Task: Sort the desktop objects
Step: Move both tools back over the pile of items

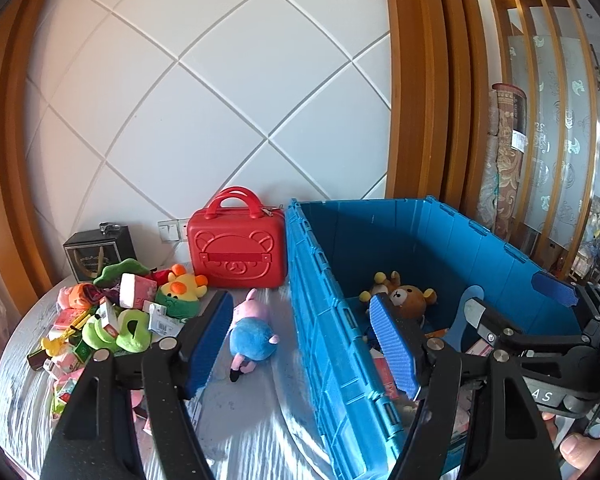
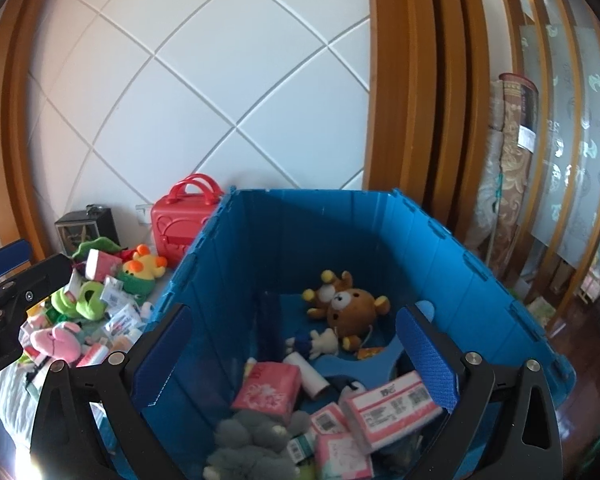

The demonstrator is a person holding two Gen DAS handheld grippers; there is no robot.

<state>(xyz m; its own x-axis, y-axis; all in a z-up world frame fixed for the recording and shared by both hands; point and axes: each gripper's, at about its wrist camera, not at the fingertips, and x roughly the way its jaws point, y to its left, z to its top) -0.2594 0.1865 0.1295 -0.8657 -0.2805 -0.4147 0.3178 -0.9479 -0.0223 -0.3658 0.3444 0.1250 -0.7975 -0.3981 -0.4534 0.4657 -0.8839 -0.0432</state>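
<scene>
I am holding my left gripper (image 1: 304,336) spread, empty | pig plush (image 1: 249,332) is lying left of the blue crate (image 1: 324,320), long axis running away from me | left hand nearer | right gripper (image 2: 296,356) gaping over the crate.

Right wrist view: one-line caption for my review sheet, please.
Open right gripper above a blue crate holding a brown bear plush, pink packs and a grey plush.
</scene>
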